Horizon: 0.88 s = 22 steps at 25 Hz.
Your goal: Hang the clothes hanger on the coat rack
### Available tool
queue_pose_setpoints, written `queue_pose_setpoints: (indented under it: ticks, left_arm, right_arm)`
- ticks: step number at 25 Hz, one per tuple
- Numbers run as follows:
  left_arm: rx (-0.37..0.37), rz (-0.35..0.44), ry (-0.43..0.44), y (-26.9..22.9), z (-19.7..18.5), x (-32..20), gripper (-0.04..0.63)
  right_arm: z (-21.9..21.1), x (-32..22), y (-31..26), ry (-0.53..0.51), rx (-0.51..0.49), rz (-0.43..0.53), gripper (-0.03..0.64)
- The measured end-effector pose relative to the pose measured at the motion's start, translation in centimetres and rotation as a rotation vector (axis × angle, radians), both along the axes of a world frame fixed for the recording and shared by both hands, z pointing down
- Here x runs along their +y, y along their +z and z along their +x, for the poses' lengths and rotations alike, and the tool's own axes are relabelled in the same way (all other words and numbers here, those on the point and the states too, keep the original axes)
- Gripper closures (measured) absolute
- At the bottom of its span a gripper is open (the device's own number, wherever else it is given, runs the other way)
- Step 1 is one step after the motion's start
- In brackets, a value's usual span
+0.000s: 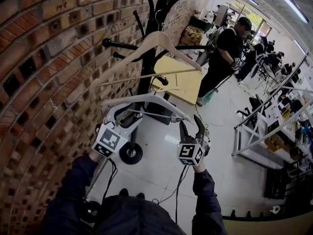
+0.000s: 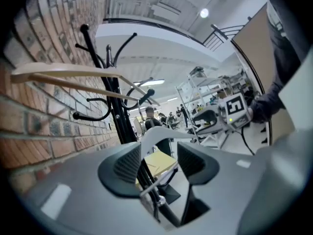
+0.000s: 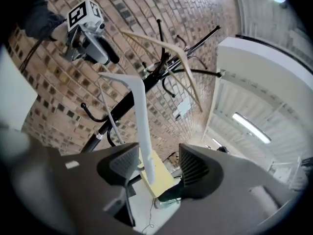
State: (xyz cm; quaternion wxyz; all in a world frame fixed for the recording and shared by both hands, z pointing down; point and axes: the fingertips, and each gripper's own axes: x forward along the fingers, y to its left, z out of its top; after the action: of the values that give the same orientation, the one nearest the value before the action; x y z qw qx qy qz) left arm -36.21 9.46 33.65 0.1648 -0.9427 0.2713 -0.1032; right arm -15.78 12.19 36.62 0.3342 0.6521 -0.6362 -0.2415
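Observation:
A black coat rack point(image 1: 146, 77) stands by the brick wall. A wooden hanger point(image 1: 156, 38) hangs high on its arms. Lower down a white hanger point(image 1: 146, 101) lies across the pole at about gripper height; its hook is hidden. My left gripper point(image 1: 128, 117) is open, with the white hanger's left part point(image 2: 161, 137) between its pads but not pressed. My right gripper point(image 1: 190, 124) is open at the hanger's right end. That white arm point(image 3: 139, 116) runs between its pads, nearer the left one, with a gap on the other side.
The brick wall point(image 1: 44, 82) fills the left. The rack's round base point(image 1: 131, 153) sits on the floor below my grippers. A yellow board point(image 1: 183, 82) lies behind the rack. A person in black point(image 1: 225, 53) stands beyond it. White shelving point(image 1: 264, 131) lines the right.

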Motion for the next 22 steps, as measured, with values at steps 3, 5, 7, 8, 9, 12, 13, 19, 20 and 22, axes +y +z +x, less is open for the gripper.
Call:
queue_pose_setpoints:
  ticks: [3,5,7,8,9,12,13,19,20,22]
  left_arm:
    - [0.086,-0.082,0.0,2.4,-1.3,3.9,0.351]
    - [0.133,-0.166,0.006,4.7,-1.7,6.8,0.353]
    - [0.155,-0.256,-0.003,7.1,-2.0,9.1,0.376]
    - [0.159,-0.292,-0.006,8.4,-2.2,10.0,0.378]
    - [0.164,-0.317,-0.005,9.6,-2.4,10.8,0.393]
    - [0.173,-0.384,0.006,11.7,-2.7,12.9,0.407]
    - [0.159,-0.404,0.008,11.9,-2.6,13.4,0.407]
    - [0.13,-0.402,0.046,11.7,-1.5,14.1,0.408]
    - [0.129,-0.4,0.054,11.6,-1.4,14.1,0.408]
    - [0.13,-0.399,0.062,11.4,-1.1,14.2,0.408]
  right_arm:
    - [-2.3,6.2,-0.5,-0.033,-0.134,0.085,0.378]
    - [-4.6,10.1,0.5,-0.101,-0.263,0.091,0.413]
    - [-6.3,13.2,2.4,-0.13,-0.426,0.024,0.453]
    - [-6.9,14.4,3.3,-0.133,-0.493,-0.016,0.453]
    - [-7.4,15.4,4.3,-0.127,-0.544,-0.056,0.453]
    - [-8.5,17.2,6.7,-0.122,-0.568,-0.149,0.453]
    - [-8.8,17.4,7.0,-0.13,-0.546,-0.161,0.453]
    - [-8.6,17.0,7.0,-0.114,-0.541,-0.16,0.489]
    - [-8.5,16.9,7.1,-0.109,-0.536,-0.163,0.492]
    - [-8.2,16.6,7.1,-0.096,-0.539,-0.169,0.492]
